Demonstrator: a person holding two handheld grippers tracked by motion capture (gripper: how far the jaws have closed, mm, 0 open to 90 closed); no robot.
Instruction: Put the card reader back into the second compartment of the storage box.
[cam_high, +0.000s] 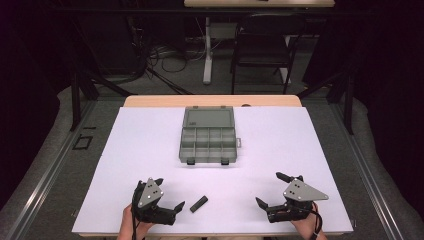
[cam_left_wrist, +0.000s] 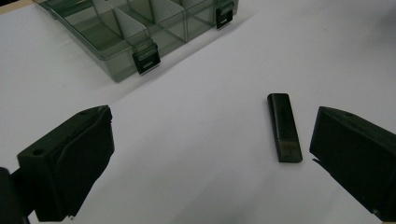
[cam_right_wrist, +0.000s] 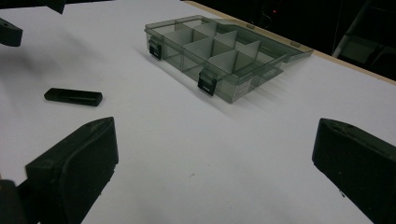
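A small black stick-shaped piece (cam_high: 198, 204) (cam_left_wrist: 284, 127) (cam_right_wrist: 73, 96) lies flat on the white table near its front edge. My left gripper (cam_high: 169, 194) (cam_left_wrist: 210, 154) stands open just left of it, the piece lying close to its right jaw and untouched. My right gripper (cam_high: 273, 190) (cam_right_wrist: 215, 163) is open near the front right, with bare table between its jaws. A smoky clear compartment box (cam_high: 208, 136) (cam_left_wrist: 140, 28) (cam_right_wrist: 219, 56) sits mid-table with its lid open toward the back and its dividers showing, the cells looking empty.
The white board (cam_high: 125, 150) covers a wooden table. Beyond it are a dark chair (cam_high: 262, 50), a table leg and cables on the floor. Black frame posts (cam_high: 75, 95) stand to either side.
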